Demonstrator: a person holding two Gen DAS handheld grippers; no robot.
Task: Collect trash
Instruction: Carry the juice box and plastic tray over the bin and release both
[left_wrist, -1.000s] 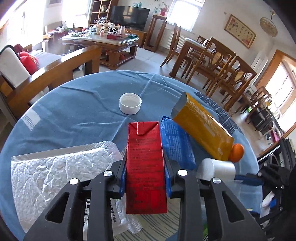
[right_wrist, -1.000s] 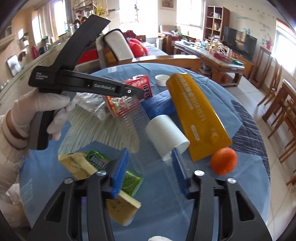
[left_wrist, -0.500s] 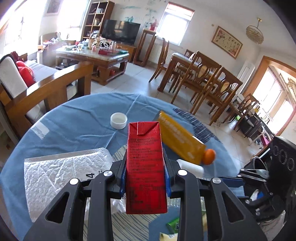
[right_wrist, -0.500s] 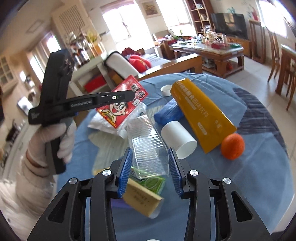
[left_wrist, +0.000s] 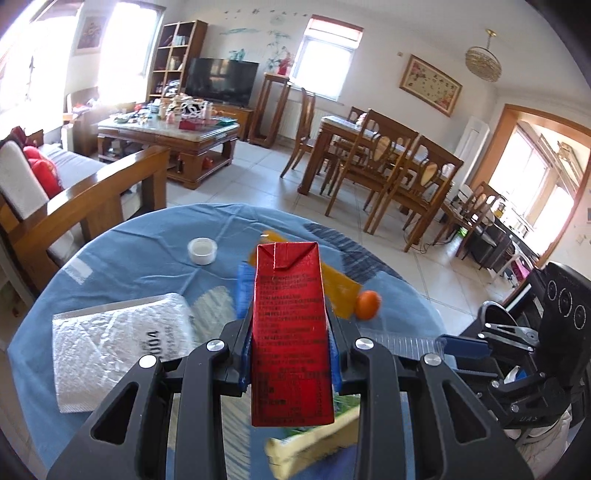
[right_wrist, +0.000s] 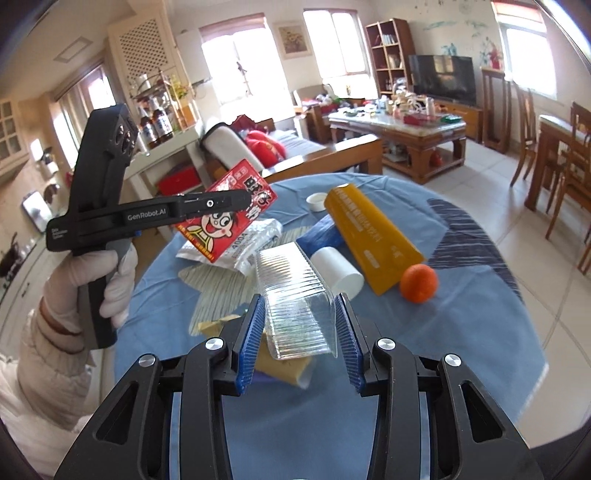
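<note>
Blue tablecloth (right_wrist: 461, 332) beneath; left fingers (left_wrist: 245, 354) clamping red carton (left_wrist: 290, 332), right fingers (right_wrist: 251, 343) gripping clear tray (right_wrist: 295, 306).

glossy red carton (left_wrist: 291, 328), ribbed clear plastic tray (right_wrist: 295, 299), blue cloth tablecloth (right_wrist: 461, 332)

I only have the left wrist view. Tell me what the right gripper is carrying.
Observer: The right gripper is shut on a clear ribbed plastic tray, lifted off the blue tablecloth.
Operator: Report the front of my red carton.
Observer: The red carton in the left gripper shows a cartoon face with wide eyes.
Operator: Say what my carton hides on the table.
Observer: A white cylinder lies on its side between the blue packet and the yellow pouch.
</note>
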